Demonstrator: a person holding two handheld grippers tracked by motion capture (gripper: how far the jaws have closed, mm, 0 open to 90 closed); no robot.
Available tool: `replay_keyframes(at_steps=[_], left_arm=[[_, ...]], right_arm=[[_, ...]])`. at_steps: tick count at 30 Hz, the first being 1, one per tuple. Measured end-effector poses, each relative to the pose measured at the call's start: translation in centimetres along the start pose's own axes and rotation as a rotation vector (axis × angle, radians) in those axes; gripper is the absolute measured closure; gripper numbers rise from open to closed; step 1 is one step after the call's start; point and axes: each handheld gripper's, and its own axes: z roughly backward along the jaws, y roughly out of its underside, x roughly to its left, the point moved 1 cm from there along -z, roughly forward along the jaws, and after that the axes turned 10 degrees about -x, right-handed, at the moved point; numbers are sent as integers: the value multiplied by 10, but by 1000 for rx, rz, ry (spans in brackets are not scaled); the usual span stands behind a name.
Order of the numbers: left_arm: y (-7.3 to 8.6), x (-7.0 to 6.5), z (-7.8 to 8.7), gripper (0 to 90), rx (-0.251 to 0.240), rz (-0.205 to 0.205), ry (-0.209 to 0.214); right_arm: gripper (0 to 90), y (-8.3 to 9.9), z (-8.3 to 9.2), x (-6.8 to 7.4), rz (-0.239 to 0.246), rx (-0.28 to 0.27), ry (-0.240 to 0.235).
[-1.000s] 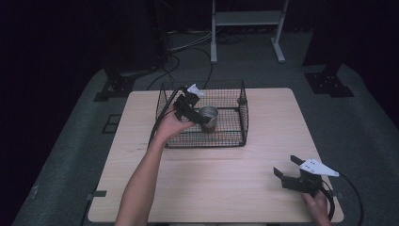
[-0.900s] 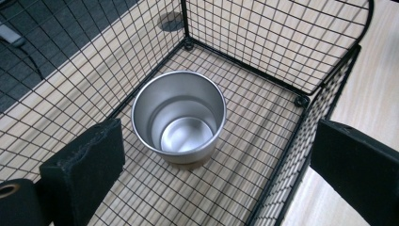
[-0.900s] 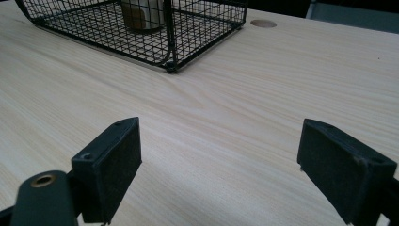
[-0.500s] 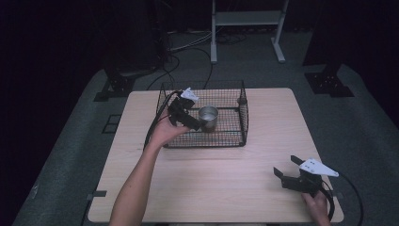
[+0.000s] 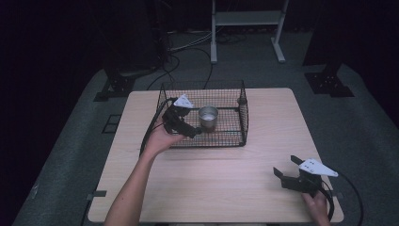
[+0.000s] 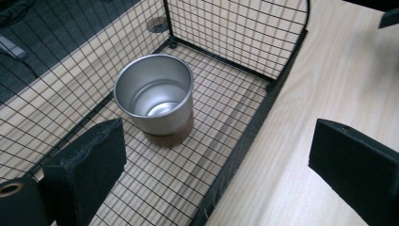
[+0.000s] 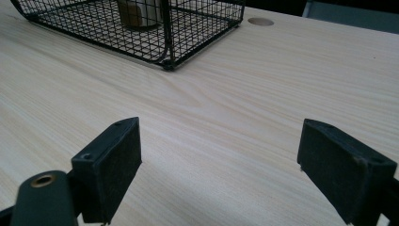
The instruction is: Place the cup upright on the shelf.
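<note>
A shiny metal cup (image 5: 208, 117) (image 6: 155, 97) stands upright and empty inside the black wire basket (image 5: 243, 110) (image 6: 263, 94) at the middle back of the wooden table. My left gripper (image 5: 194, 132) (image 6: 216, 165) hovers over the basket's near left corner, open, with nothing between its jaws; the cup is just beyond them. Near the table's front right corner my right gripper (image 5: 288, 168) (image 7: 221, 165) stands open above bare wood. In the right gripper view the basket (image 7: 165, 47) sits far ahead at the upper left.
The table (image 5: 263, 155) has bare wood between the basket and the right gripper. A round hole (image 7: 260, 21) marks the tabletop beyond the basket. A white stand (image 5: 244, 21), cables and dark equipment bases (image 5: 328, 82) sit on the floor behind.
My left gripper has let go of the cup, leaving it standing in the basket, and has drawn back towards the near left corner. The right gripper has not moved.
</note>
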Motion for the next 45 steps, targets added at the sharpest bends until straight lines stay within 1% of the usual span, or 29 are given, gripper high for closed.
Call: replay_keyframes(at_steps=[1,6,10,15,16,19,24,31,36,37,40,43,45], left_arm=[[1,-2,1,36,-6,1,1],[7,-8,7,35,-3,-5,6],[13,-12,12,35,-21,-2,9],[20,-16,17,35,-18,-3,9],[21,-17,18,35,-21,-2,8],[25,-19,22,35,-26,-3,11],[33,-23,27,32,-35,-2,10],[38,-33,33,32,-69,-1,13],[43,-39,37,31,-77,-12,8],[45,-40,38,32,-83,-6,9],[50,-43,40,31,-86,-8,9],[54,-46,42,30,-101,7,16],[57,-47,44,30,-102,10,19]], right_arm=[[134,0,0,0,0,1,1],[134,0,0,0,-2,2,3],[134,0,0,0,1,0,4],[134,0,0,0,1,0,5],[134,0,0,-1,6,-3,6],[134,0,0,0,-2,3,6],[134,0,0,0,0,3,8],[134,0,-1,0,1,6,9],[134,0,-1,0,2,6,10],[134,0,-1,0,2,6,10],[134,0,-1,0,2,6,10],[134,0,-1,0,4,5,11],[134,0,-1,0,2,6,11]])
